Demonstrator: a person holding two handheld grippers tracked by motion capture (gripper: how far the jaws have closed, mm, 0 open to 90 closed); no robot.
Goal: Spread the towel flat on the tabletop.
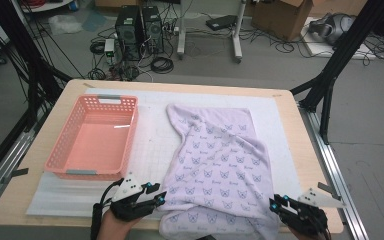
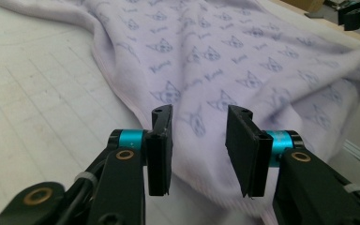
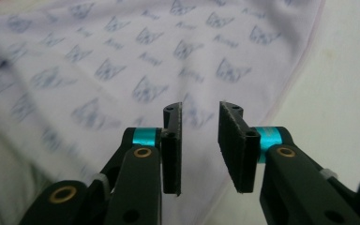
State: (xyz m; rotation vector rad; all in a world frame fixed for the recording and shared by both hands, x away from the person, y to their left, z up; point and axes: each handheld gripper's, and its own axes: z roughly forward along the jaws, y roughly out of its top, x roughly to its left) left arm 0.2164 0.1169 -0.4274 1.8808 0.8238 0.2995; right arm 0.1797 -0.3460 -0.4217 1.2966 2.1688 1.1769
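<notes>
A pale lilac cloth [image 1: 215,160] printed with small blue cat faces lies rumpled on the white mat, its near edge hanging over the table's front. My left gripper [image 1: 157,194] sits at the cloth's near left corner, jaws apart. In the left gripper view the gripper [image 2: 199,126] is open and the cloth [image 2: 206,56] lies just beyond its pads, which do not press on it. My right gripper [image 1: 278,202] is at the cloth's near right corner. The right gripper view shows that gripper [image 3: 199,117] open over the cloth [image 3: 122,56], near its hem.
An empty pink plastic basket [image 1: 130,135] stands on the left of the white mat [image 1: 150,145]. The wooden table [image 1: 290,120] ends close in front of both hands. Black frame posts flank the table, and computers, cables and boxes sit on the floor beyond.
</notes>
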